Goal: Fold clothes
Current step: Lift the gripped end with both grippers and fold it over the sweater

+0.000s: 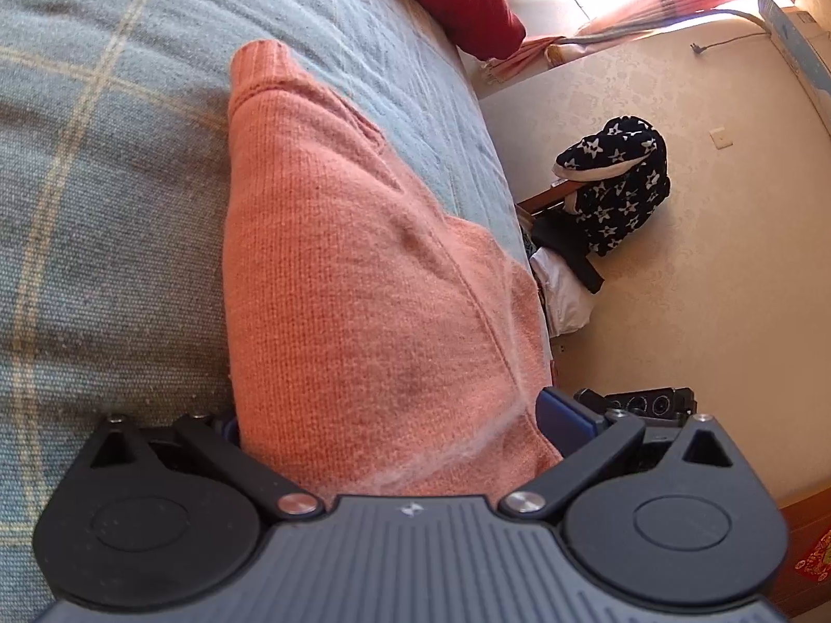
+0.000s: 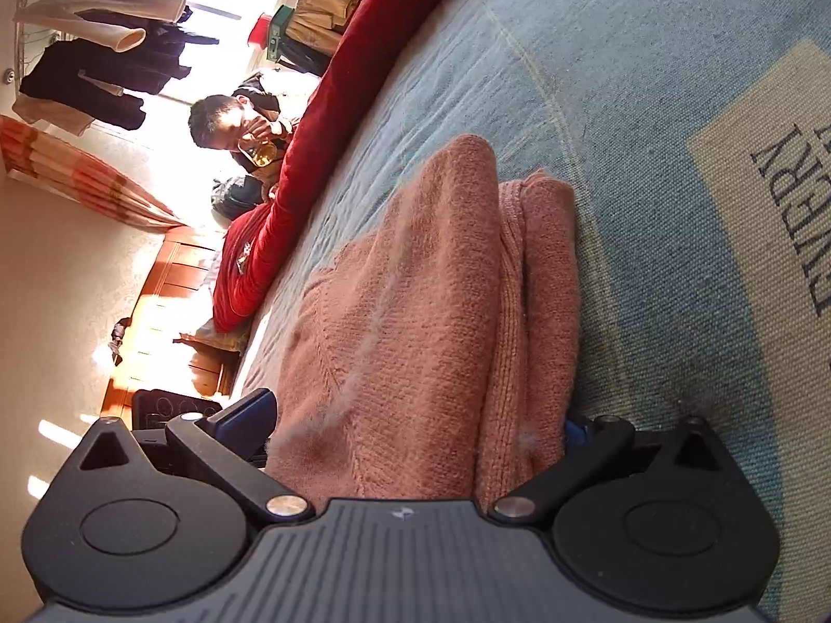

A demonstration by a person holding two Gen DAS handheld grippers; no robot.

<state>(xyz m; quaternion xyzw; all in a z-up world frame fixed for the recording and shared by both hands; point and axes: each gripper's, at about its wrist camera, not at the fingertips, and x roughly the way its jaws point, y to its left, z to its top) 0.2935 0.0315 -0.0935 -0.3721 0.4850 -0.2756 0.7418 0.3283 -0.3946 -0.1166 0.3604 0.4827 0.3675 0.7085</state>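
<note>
A folded pink knit sweater [image 1: 363,285] lies on a blue-grey plaid bed cover [image 1: 104,181]. My left gripper [image 1: 397,423] is turned on its side at one end of the bundle, and the thick folds fill the whole gap between its fingers. One blue finger [image 1: 563,415] shows on the room side; the other is mostly buried against the bed. My right gripper [image 2: 415,423] holds the sweater [image 2: 431,311] the same way from the opposite end, with one finger [image 2: 249,412] showing. Both are shut on the bundle at a wide span.
A red quilt [image 2: 337,104] lies along the far side of the bed. A person [image 2: 233,122] sits beyond it, drinking. A star-patterned dark garment [image 1: 618,181] hangs over a chair by the wall. Beside the bed is a wooden frame [image 2: 166,311], and clothes hang [image 2: 104,52] near the window.
</note>
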